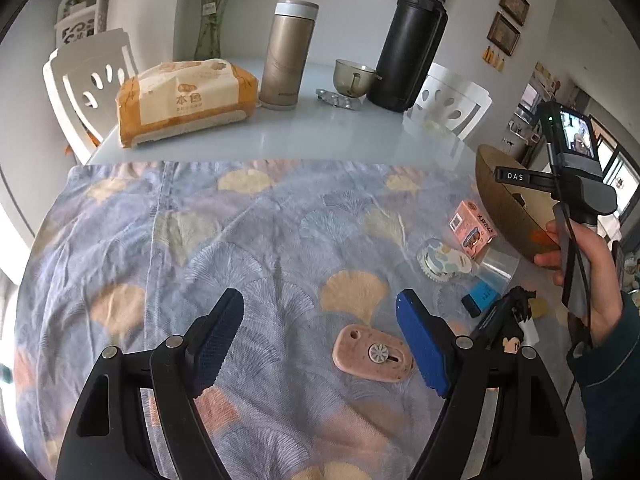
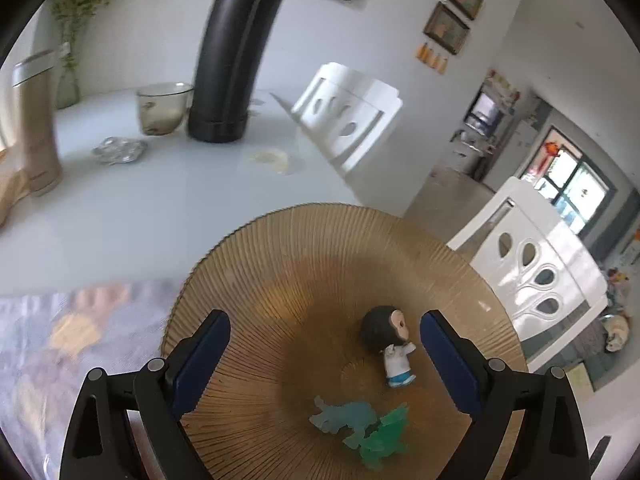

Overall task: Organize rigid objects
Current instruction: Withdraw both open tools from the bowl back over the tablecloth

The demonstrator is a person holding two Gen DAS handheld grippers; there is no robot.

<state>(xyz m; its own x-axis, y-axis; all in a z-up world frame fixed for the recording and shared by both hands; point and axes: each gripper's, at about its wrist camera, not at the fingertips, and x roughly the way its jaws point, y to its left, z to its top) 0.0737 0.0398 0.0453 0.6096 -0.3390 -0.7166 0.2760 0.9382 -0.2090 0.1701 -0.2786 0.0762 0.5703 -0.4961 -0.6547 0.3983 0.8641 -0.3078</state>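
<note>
My left gripper (image 1: 320, 312) is open and empty above the patterned cloth (image 1: 200, 248). A pink utility cutter (image 1: 372, 354) lies just left of its right finger. Further right lie a round white item (image 1: 442, 260), a pink box (image 1: 474, 226), a blue-black block (image 1: 480, 298) and a dark figure (image 1: 516, 320). My right gripper (image 2: 324, 334) is open and empty over the ribbed brown bowl (image 2: 280, 280). In the bowl lie a small dark-haired figurine (image 2: 394, 346), a pale blue figure (image 2: 346, 416) and a green figure (image 2: 382, 438). The bowl shows in the left wrist view (image 1: 508, 208).
At the back of the white table stand a tissue pack (image 1: 184, 100), a gold flask (image 1: 288, 54), a glass cup (image 1: 354, 76), a foil blister pack (image 1: 336, 100) and a tall black flask (image 1: 412, 44). White chairs (image 2: 348, 116) surround the table.
</note>
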